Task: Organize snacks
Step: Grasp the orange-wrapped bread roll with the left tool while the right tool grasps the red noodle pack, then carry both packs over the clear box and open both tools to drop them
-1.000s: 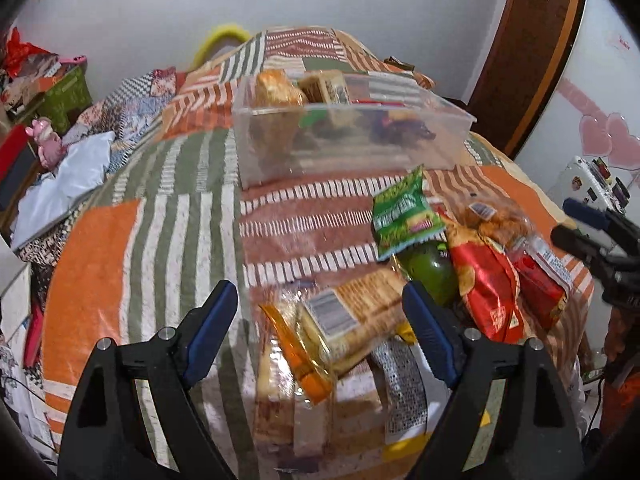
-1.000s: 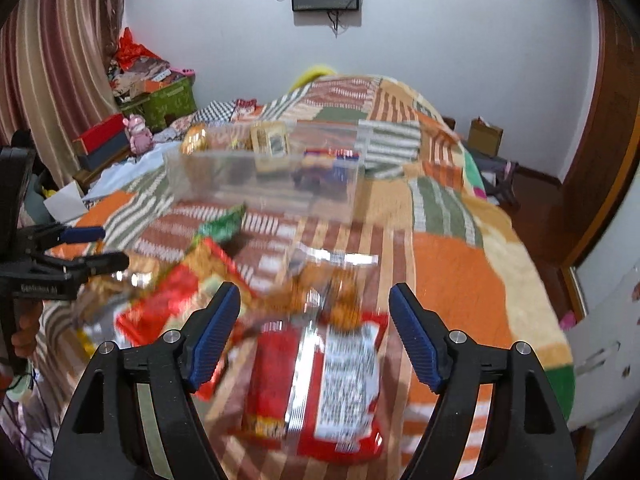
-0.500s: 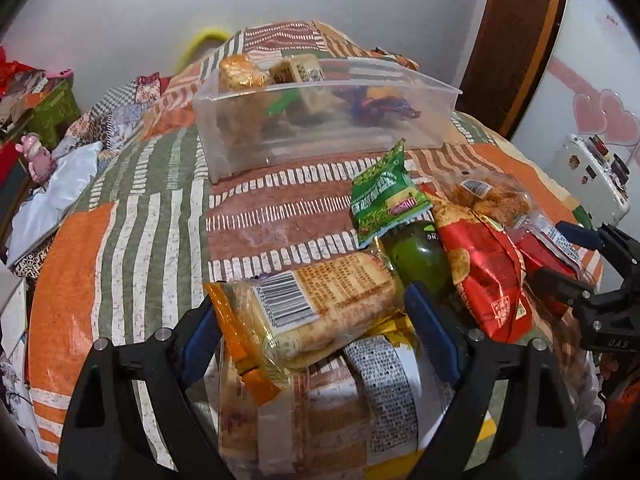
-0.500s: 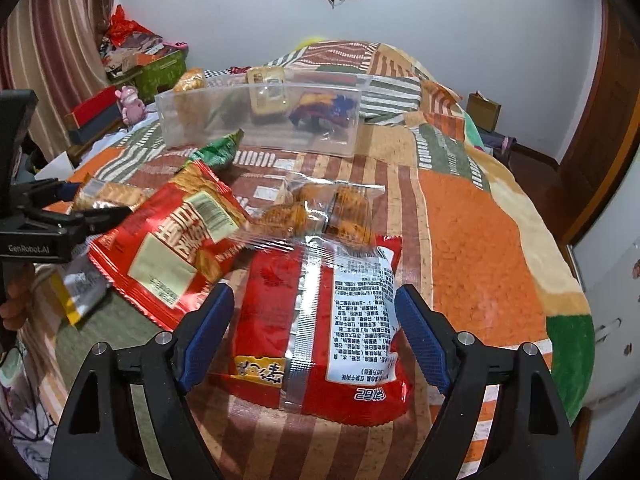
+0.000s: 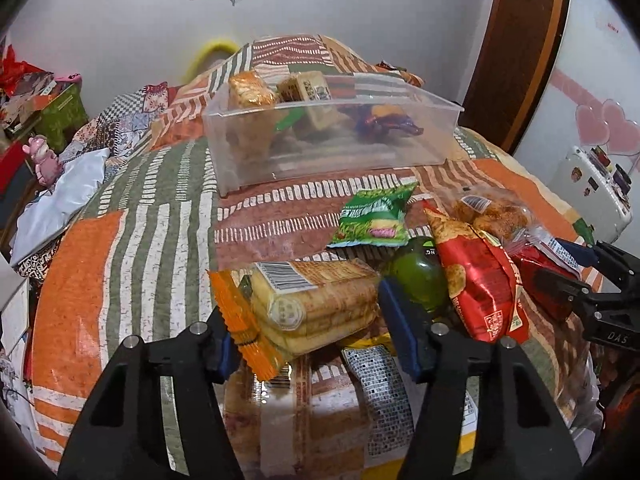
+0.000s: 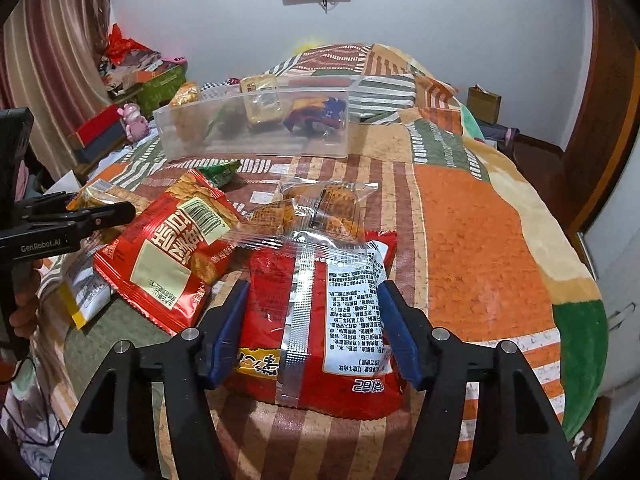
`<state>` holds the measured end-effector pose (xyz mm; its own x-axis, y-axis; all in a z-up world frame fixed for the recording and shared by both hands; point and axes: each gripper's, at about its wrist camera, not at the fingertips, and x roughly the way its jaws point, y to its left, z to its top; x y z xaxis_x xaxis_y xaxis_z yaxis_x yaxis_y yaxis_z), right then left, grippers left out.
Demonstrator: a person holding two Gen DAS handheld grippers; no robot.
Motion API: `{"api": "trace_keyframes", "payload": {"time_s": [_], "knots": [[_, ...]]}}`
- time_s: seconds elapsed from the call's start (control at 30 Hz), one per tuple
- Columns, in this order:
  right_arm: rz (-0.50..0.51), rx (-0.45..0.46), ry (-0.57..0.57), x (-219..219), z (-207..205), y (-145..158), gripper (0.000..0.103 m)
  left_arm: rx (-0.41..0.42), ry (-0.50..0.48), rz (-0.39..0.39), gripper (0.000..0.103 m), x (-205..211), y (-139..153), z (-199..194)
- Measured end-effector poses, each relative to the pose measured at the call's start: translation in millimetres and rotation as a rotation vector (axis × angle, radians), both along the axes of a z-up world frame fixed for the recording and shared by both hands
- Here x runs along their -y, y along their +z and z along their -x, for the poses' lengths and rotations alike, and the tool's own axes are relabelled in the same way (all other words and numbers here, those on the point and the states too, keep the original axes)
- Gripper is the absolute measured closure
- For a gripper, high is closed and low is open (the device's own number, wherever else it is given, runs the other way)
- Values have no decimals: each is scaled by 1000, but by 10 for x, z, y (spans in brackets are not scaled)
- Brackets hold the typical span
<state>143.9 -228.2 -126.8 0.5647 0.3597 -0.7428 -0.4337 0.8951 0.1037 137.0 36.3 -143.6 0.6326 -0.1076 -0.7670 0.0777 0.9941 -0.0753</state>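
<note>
Orange-ended biscuit pack [image 5: 316, 304]: lies between the fingers of the left gripper [image 5: 310, 334], on the heap of snacks at the near edge of the bed [image 5: 120, 248]; the jaws look closed in against its two ends, though a firm grip cannot be confirmed.
Red packet [image 6: 320, 320]: flat on the bed's near edge, back panel up, silver seam down the middle; the right gripper [image 6: 312, 334] straddles it, jaws against its sides, grip likewise uncertain.
Clear bin [image 5: 332, 140]: toward the bed's far end, already holding several wrapped snacks.
Doing it well: squeeze gently, since biscuits crack; lift straight up so the green bottle [image 5: 418, 280] and chip bag [image 5: 476, 280] beside the pack stay put.
Look: clear wrapper, tan stacked biscuits, barcode label on top.
</note>
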Motion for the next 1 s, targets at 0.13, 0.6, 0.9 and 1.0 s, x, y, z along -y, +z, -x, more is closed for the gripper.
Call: {"api": "trace_keyframes", "payload": {"time_s": [0.13, 0.6, 0.9, 1.0], "knots": [[-23, -3, -3, 52, 9, 45, 44, 20, 10, -1, 43, -38, 68, 39], [-49, 102, -59, 222, 11, 443, 44, 96, 21, 23, 56, -114, 404, 86], [-114, 156, -64, 170, -203, 680, 44, 161, 18, 36, 57, -93, 707, -29], [-137, 178, -61, 143, -286, 762, 44, 190, 20, 46, 57, -112, 823, -112]]}}
